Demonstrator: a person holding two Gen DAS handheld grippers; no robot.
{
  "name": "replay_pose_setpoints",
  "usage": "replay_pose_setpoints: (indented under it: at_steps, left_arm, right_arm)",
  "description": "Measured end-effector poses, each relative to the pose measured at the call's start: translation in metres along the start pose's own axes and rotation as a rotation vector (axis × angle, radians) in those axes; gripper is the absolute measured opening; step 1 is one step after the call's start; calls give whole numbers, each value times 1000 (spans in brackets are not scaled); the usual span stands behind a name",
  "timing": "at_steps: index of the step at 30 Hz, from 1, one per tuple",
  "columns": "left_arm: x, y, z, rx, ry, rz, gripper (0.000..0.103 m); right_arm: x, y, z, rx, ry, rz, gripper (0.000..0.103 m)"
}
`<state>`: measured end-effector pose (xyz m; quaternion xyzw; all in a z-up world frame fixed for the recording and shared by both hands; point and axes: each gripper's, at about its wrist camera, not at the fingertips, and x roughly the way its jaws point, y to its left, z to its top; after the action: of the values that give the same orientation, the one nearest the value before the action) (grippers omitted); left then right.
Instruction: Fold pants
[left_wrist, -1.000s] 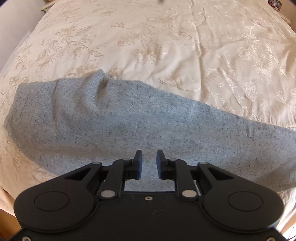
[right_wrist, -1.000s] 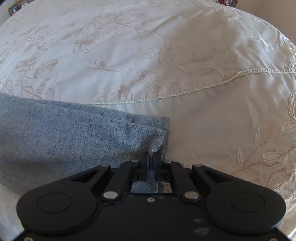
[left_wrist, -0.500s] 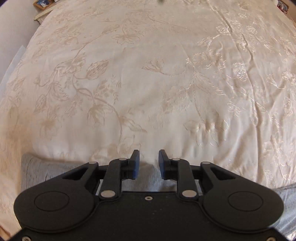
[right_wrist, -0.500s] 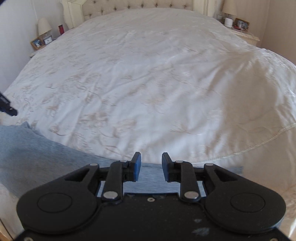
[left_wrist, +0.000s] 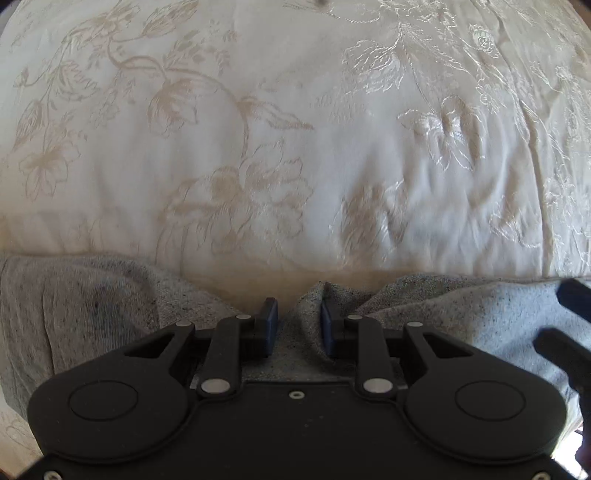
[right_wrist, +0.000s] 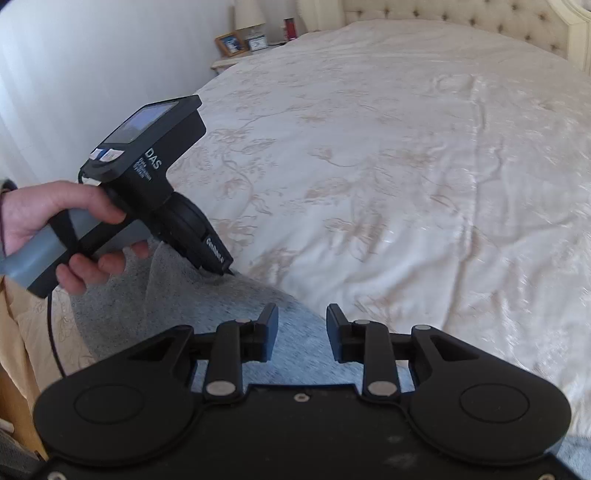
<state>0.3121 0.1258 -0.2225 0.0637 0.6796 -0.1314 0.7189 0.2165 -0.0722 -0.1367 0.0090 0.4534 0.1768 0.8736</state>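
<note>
At the left of the right wrist view a bare hand (right_wrist: 55, 225) grips the left gripper (left_wrist: 298, 325), tilted down with parted fingers straddling a ridge of the grey pants (left_wrist: 461, 317) across the frame's bottom, while the right gripper (right_wrist: 302, 334) hovers released, empty, over them on the bedspread (right_wrist: 406, 166)

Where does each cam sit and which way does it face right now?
Left wrist: on the left gripper, low, facing across the bedspread; open fingers straddle a ridge of the grey pants; right gripper's tips at right edge.
Right wrist: on the right gripper, raised, facing the headboard; fingers open, empty; the person's left hand holds the left gripper.
Shared: pants, bedspread, each other's gripper.
</note>
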Motion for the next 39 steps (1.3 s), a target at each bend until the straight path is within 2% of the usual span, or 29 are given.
replay_pose_setpoints:
  at_steps: [3, 6, 8, 11, 16, 20, 25, 28, 30, 34, 37, 38, 39]
  left_arm:
    - [-10, 19, -24, -83, -74, -65, 36]
    - [-17, 31, -39, -134, -116, -97, 36]
    - [-25, 37, -43, -159, -144, -122, 36]
    - [-36, 47, -36, -178, -157, -151, 36]
    - [-42, 61, -31, -229, -196, -197, 36]
    - [-41, 57, -14, -176, -216, -178, 37]
    - [-52, 58, 26, -142, -319, -130, 34]
    - [-59, 70, 51, -174, -348, -115, 34]
    - [-65, 79, 59, -205, -373, -134, 34]
    - [-70, 92, 54, -221, -392, -101, 34]
    - [-65, 102, 41, -236, -368, -75, 34]
    - [-63, 105, 37, -242, -362, -69, 33]
    - [-63, 107, 33, -249, -357, -63, 33]
  right_arm:
    - [27, 12, 18, -30, 22, 35, 32]
    - [54, 17, 31, -10, 70, 58, 33]
    - [68, 17, 33, 21, 134, 91, 33]
    - [80, 19, 25, 46, 232, 190, 35]
    - [71, 26, 4, 65, 314, 304, 36]
    - [81, 25, 6, 115, 312, 330, 37]
    - [101, 21, 25, 203, 275, 381, 39]
    - [119, 16, 39, 239, 260, 381, 39]
    - [129, 12, 46, 299, 258, 409, 39]
    - [150, -2, 56, 439, 279, 438, 40]
    - [159, -5, 58, 459, 329, 399, 39]
    - [160, -3, 59, 431, 342, 390, 36]
    - [161, 1, 61, 376, 354, 379, 25]
